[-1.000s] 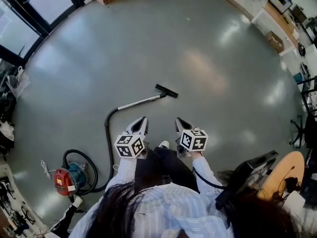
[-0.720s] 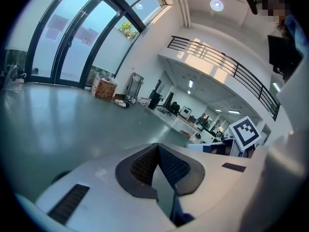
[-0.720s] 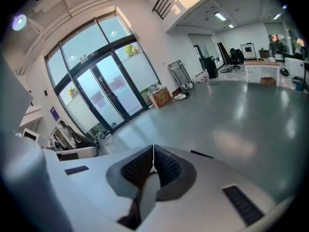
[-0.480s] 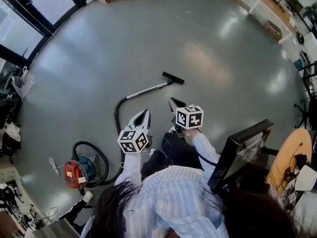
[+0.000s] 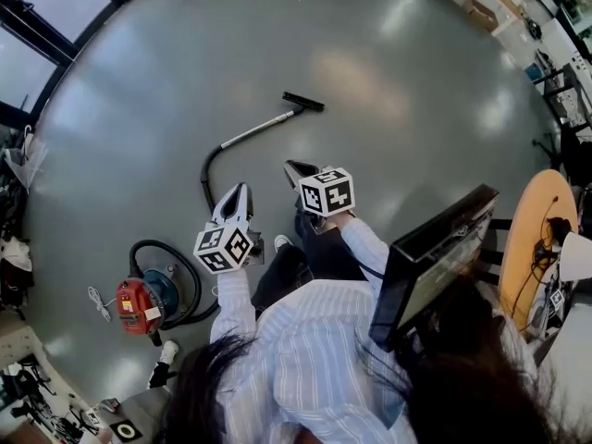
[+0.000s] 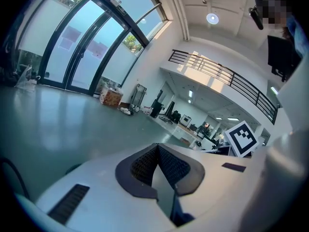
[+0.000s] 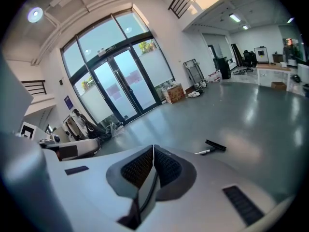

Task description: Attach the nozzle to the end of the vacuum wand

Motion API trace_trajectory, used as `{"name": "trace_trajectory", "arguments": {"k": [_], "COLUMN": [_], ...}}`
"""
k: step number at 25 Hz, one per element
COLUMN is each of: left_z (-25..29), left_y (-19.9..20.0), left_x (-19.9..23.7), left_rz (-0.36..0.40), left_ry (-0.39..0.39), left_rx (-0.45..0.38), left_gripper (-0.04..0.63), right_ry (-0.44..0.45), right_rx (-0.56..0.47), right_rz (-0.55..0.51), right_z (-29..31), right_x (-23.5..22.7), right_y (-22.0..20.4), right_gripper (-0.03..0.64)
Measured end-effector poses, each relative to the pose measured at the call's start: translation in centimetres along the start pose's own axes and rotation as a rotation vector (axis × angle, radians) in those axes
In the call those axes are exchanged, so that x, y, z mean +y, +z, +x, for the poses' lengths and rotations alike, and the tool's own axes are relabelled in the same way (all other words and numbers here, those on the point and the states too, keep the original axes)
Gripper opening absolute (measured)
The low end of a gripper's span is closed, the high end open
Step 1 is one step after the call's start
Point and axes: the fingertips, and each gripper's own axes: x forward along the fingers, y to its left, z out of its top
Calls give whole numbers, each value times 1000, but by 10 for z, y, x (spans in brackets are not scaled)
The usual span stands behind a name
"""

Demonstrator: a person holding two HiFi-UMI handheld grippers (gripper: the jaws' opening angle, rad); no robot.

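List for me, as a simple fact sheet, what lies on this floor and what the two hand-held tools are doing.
floor: grey, glossy
vacuum cleaner: red and blue, on the floor at lower left
hose: black, curves from the machine to the wand
wand: silver, lying flat
nozzle: black, at the wand's far end; joined or not, cannot tell
left gripper: shut, empty
right gripper: shut, empty

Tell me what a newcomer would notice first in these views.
The silver vacuum wand lies on the grey floor ahead of the person, with the black nozzle at its far end. Its hose curls back to a red canister vacuum at lower left. Nearer, the left gripper and right gripper are both shut and empty.
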Motion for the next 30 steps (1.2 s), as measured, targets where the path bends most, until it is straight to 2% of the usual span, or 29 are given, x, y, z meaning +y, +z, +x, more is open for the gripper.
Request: {"name": "trace_trajectory", "arguments": {"k": [7, 13, 17, 21, 25, 30], "left_z": [-17, -21, -24, -25, -25, -26], "left_y": [-47, -50, -51, -58, -86, -128], "left_x": [-31, -80, -92, -115, -165, -215], "left_rz": [-37, 6, 17, -21, -31, -39], "left_ry": [-75, -114, -62, -1, 14, 49], "left_rx": [66, 65, 45, 8, -14, -15], "left_gripper": [6, 6, 6, 6, 6, 6], "right_ry": [-72, -81, -50, -38, -47, -7], "right_rx": [16, -7, -18, -3, 39, 56], "right_rz": [-17, -15, -39, -71, -112, -165], "right_z": [-56, -98, -118, -155, -202, -247], "right_x": [3, -12, -20, -40, -74, -101], "right_y": [-44, -44, -44, -55, -76, -103], "right_gripper": [12, 12, 12, 12, 12, 12]}}
